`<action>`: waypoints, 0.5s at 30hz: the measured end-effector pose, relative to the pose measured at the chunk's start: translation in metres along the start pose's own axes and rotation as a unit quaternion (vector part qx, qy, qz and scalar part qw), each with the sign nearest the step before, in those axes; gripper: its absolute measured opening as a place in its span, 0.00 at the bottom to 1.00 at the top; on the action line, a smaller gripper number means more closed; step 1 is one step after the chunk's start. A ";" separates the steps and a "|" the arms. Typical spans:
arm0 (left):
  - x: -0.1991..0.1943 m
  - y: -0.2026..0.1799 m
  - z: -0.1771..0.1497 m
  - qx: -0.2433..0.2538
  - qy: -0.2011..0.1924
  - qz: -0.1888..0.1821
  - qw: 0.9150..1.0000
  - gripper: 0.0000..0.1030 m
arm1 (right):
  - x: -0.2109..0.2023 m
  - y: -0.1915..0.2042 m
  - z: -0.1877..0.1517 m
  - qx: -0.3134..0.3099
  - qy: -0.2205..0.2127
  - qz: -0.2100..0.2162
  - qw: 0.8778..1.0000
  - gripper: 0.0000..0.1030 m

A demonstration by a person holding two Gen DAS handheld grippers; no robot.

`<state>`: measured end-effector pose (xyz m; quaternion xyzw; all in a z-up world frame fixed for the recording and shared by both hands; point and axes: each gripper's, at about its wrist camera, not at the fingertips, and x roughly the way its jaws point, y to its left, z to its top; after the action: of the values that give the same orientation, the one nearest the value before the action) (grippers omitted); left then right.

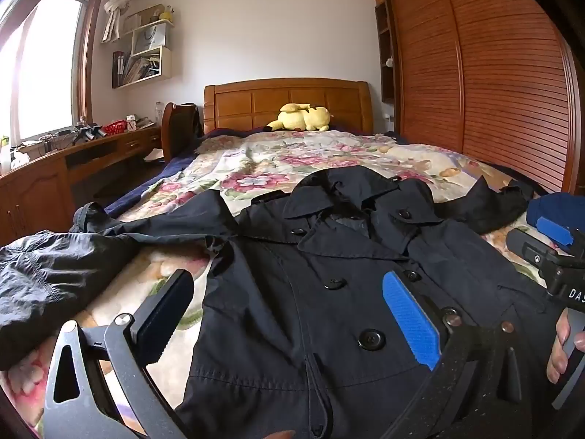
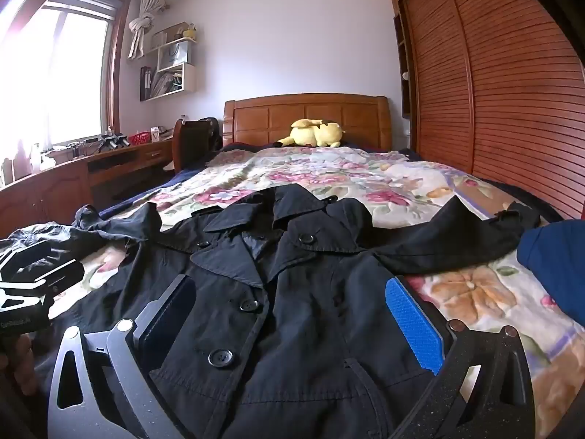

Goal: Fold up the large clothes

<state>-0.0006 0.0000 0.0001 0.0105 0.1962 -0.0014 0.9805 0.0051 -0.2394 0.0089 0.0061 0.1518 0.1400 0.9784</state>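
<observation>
The left gripper [image 1: 289,314] is held with its fingers spread wide apart above the front of a black double-breasted trench coat [image 1: 329,292], nothing being gripped between them. Its blue pad [image 1: 411,320] is seen over the buttoned chest, while the dark finger [image 1: 164,314] is seen over the coat's edge and the bedspread beside it. The right gripper [image 2: 292,314] is likewise held wide open over the same coat [image 2: 292,311], with one finger set over each side of the chest and nothing clamped.

The coat is laid face up on a floral bedspread [image 2: 347,175], collar toward the headboard. One sleeve [image 1: 55,267] is stretched out toward the desk side, and the other sleeve [image 2: 457,234] is stretched toward the wardrobe side. In the left wrist view, the right gripper's body [image 1: 548,259] is seen at the far edge.

A folded navy garment [image 2: 555,259] is lying on the bedspread beside the wardrobe-side sleeve. A yellow Pikachu plush [image 1: 303,117] is resting against the wooden headboard [image 1: 285,100]. A louvred wooden wardrobe [image 2: 512,91] is standing along one side, and a wooden desk [image 1: 73,161] under the window [image 1: 44,73] on the other.
</observation>
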 end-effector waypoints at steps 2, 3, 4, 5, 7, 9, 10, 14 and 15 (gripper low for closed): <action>0.000 0.000 0.000 0.001 0.002 0.000 1.000 1.00 | 0.001 0.000 0.000 0.001 0.000 0.000 1.000 1.00; 0.000 0.000 0.000 0.001 0.002 -0.001 1.000 1.00 | -0.001 0.000 0.000 0.002 -0.005 0.001 1.000 1.00; 0.000 0.000 0.000 0.000 0.002 0.000 1.000 1.00 | -0.001 0.000 0.000 0.002 -0.005 0.001 1.000 1.00; 0.000 0.001 0.000 0.000 0.002 0.000 1.000 1.00 | -0.001 0.000 0.000 0.002 -0.005 0.000 1.000 1.00; -0.001 0.001 0.001 -0.001 0.002 0.001 1.000 1.00 | 0.000 0.000 0.000 0.002 -0.005 0.000 1.000 1.00; -0.001 0.002 0.001 -0.003 0.002 0.001 1.000 1.00 | 0.001 0.000 0.000 0.001 -0.005 0.001 1.000 1.00; -0.002 0.002 0.001 -0.003 0.002 0.001 1.000 1.00 | 0.001 0.001 0.000 0.001 -0.005 0.001 1.000 1.00; 0.001 -0.001 0.000 0.001 0.003 0.000 1.000 1.00 | -0.003 0.000 0.001 0.003 -0.006 -0.001 1.000 1.00; 0.001 -0.001 0.000 0.002 0.004 0.001 1.000 1.00 | -0.003 0.000 0.002 0.003 -0.005 -0.001 1.000 1.00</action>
<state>0.0007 -0.0012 -0.0003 0.0125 0.1999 -0.0013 0.9797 0.0028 -0.2404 0.0112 0.0097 0.1469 0.1387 0.9793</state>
